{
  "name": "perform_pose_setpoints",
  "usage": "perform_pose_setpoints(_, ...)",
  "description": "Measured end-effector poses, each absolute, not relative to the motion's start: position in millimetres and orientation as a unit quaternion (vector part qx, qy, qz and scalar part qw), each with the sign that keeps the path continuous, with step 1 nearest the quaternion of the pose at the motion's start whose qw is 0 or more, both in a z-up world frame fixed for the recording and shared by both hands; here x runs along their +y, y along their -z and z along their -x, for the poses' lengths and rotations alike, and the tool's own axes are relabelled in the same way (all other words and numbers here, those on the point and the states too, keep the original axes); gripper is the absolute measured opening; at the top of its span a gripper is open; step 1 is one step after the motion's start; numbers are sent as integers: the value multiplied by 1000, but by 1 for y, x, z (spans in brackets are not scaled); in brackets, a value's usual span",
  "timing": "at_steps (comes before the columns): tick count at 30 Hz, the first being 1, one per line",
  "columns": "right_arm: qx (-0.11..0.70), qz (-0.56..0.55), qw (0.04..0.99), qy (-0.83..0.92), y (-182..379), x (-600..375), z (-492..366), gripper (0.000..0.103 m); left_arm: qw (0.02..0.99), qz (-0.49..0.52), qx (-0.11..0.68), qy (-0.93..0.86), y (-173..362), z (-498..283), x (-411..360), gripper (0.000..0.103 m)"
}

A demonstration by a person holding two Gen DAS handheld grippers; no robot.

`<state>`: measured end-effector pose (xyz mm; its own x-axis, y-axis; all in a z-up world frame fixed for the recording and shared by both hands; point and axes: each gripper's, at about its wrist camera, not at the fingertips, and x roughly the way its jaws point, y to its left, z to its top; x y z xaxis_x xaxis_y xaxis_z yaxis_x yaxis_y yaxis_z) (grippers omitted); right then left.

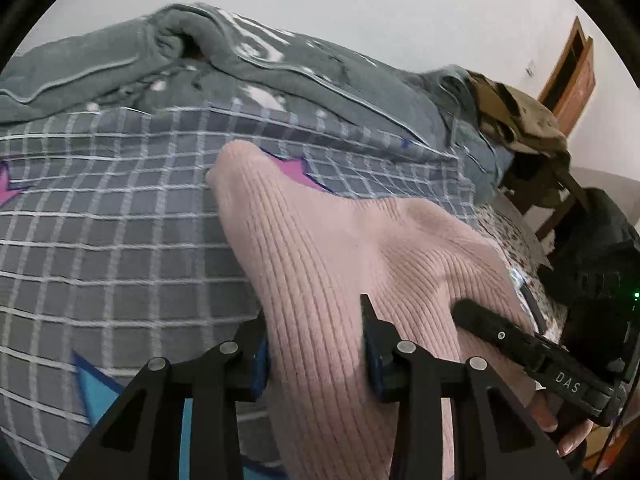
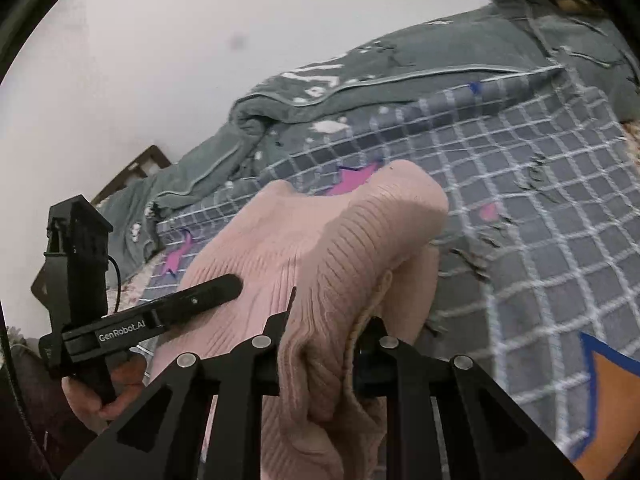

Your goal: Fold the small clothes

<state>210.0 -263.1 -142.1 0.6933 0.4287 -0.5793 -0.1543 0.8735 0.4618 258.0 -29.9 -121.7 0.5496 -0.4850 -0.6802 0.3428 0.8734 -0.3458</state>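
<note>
Left wrist view: the left gripper is closed on a bunched edge of the pink ribbed garment, its blue-padded fingers pressing the knit from either side. The garment runs forward and away from the jaws, its long axis ending in a rounded tip that hangs over the grey checked bedsheet. The right gripper enters from the right, its finger lying against the same cloth. A crumpled grey blanket lies beyond, with a wooden chair at the far right.

Right wrist view: the right gripper is clamped on a thick fold of the pink ribbed garment, cream trim showing at the pinch. The left gripper grips the neighbouring edge at the left, held by a hand. Judged from both views, the two grips sit close together on one edge, so the folding move depends on carrying that edge towards the far tip. The knit is soft, stretchy and finely ribbed; it will sag between the grips
</note>
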Motion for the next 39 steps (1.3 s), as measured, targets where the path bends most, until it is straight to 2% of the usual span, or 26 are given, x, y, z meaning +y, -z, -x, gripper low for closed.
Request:
perform_pose_setpoints(7, 351, -184, 890, -224, 154, -207, -256, 19, 889, 91, 408, 189, 120, -289, 31, 36)
perform_pose_setpoints(12, 382, -146, 887, -213, 182, -187, -271, 21, 877, 116, 432, 175, 153, -304, 54, 40)
perform_pose_setpoints(15, 383, -124, 892, -206, 189, -186, -269, 26, 880, 136, 419, 176, 168, -300, 59, 48)
perform_pose_setpoints(19, 381, -99, 899, -190, 190, -191, -266, 42, 879, 143, 422, 169, 179, -295, 61, 57)
perform_pose_setpoints(26, 367, -103, 906, -183, 173, -210, -250, 43, 884, 159, 407, 166, 179, -277, 71, 69)
perform_pose_setpoints(34, 311, -128, 918, -209, 147, -200, -215, 43, 899, 152, 377, 161, 172, -245, 78, 70)
perform_pose_setpoints(37, 294, -98, 926, -216, 146, -179, -204, 43, 906, 140, 366, 161, 167, -232, 76, 70)
perform_pose_setpoints(39, 280, -74, 929, -230, 149, -167, -197, 34, 909, 132, 357, 170, 162, -223, 74, 70)
